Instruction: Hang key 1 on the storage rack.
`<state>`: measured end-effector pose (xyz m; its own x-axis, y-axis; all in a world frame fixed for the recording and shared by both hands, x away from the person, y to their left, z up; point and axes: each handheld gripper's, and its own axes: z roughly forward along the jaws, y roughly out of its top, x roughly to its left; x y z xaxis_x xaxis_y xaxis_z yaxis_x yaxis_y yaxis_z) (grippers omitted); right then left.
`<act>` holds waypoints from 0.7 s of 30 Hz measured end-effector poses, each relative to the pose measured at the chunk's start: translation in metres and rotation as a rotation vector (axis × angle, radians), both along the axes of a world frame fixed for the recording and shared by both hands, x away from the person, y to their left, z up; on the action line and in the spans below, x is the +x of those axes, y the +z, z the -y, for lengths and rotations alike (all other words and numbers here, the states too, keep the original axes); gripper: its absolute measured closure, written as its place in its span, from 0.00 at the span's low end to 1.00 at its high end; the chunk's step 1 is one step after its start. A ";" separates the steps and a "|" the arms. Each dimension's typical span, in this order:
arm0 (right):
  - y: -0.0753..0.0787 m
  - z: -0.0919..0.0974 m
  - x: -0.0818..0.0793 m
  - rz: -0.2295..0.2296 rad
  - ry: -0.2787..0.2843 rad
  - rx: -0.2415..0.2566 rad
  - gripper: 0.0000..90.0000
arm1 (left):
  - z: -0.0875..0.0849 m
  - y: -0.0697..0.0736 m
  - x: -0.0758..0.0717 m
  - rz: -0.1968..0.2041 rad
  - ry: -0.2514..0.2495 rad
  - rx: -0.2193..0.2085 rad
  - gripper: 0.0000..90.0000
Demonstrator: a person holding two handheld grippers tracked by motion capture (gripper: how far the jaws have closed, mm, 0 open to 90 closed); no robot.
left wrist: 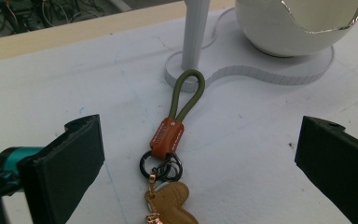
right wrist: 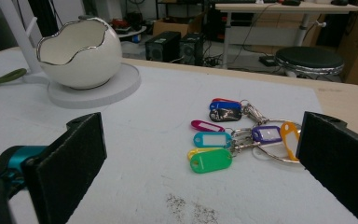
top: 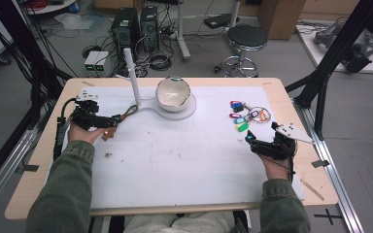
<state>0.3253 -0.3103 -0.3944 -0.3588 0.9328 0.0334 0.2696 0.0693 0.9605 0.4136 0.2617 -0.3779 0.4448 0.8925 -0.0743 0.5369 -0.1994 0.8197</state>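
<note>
Here left tool (left wrist: 193, 154) wide over keychain (left wrist: 168, 140) (tag lettering unreadable) — right tool (right wrist: 200, 154) wide, key tags (right wrist: 233, 135) blank.

Left hand-held gripper (top: 110, 121) points toward three o'clock, jaws wide apart; right hand-held gripper (top: 249, 138) points toward ten o'clock, likewise gaping.

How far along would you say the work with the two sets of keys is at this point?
Early. Nothing looks done: the white bowl looks empty. In hand: the open left gripper straddles the green-loop keychain, ungripped. Left: the coloured key tags lie untouched before the open right gripper.
</note>
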 end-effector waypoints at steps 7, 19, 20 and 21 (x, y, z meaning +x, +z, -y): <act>0.000 0.001 0.000 0.001 -0.008 -0.005 0.01 | 0.004 0.001 0.013 -0.025 -0.022 0.038 0.02; -0.001 0.002 0.000 -0.006 -0.009 0.001 0.01 | -0.002 -0.003 0.044 -0.136 -0.043 0.087 0.03; -0.001 0.003 0.000 -0.008 -0.005 0.005 0.01 | -0.003 -0.004 0.046 -0.139 -0.048 0.086 0.04; -0.001 0.004 0.000 -0.010 -0.007 0.007 0.01 | -0.003 -0.005 0.048 -0.147 -0.051 0.083 0.04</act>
